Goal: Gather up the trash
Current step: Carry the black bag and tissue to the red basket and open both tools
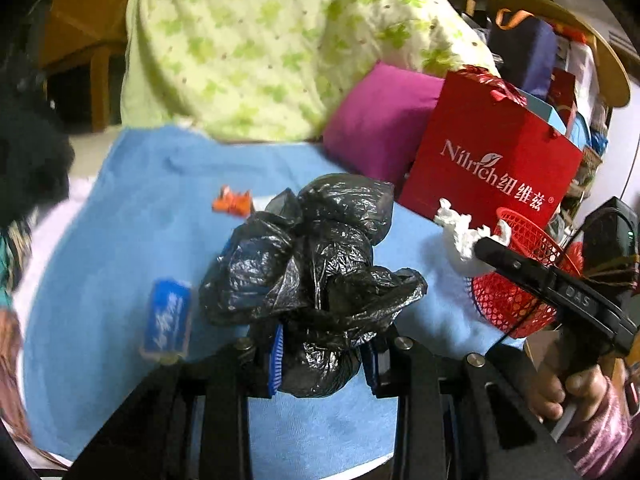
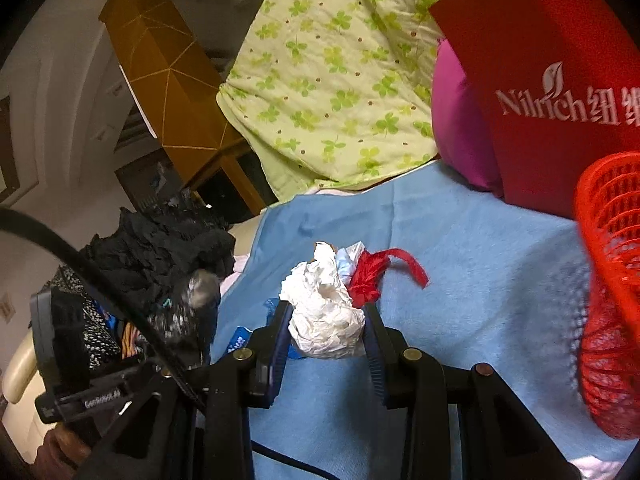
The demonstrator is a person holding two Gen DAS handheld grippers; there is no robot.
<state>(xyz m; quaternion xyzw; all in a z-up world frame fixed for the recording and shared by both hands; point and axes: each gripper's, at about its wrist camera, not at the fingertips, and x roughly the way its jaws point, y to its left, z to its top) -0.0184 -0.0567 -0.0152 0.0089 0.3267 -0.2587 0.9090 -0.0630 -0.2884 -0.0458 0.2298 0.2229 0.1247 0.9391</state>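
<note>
A crumpled black plastic bag (image 1: pixel 316 264) is pinched between the blue pads (image 1: pixel 276 356) of my left gripper (image 1: pixel 325 354), lifted above the blue sheet (image 1: pixel 132 200). My right gripper (image 2: pixel 326 330) is shut on a wad of white paper (image 2: pixel 324 312) with a red ribbon (image 2: pixel 374 274) and a pale blue scrap stuck to it. In the left wrist view that wad (image 1: pixel 460 236) hangs beside the red mesh basket (image 1: pixel 520 276). An orange wrapper (image 1: pixel 234 202) and a blue packet (image 1: pixel 168 320) lie on the sheet. The basket (image 2: pixel 608 280) stands just right of the right gripper.
A red paper bag (image 1: pixel 492 168), a magenta pillow (image 1: pixel 380 128) and a green-patterned quilt (image 1: pixel 280 48) line the back of the bed. Dark clothes (image 2: pixel 160 248) are piled at the sheet's left edge. A hand (image 1: pixel 568 392) grips the right tool.
</note>
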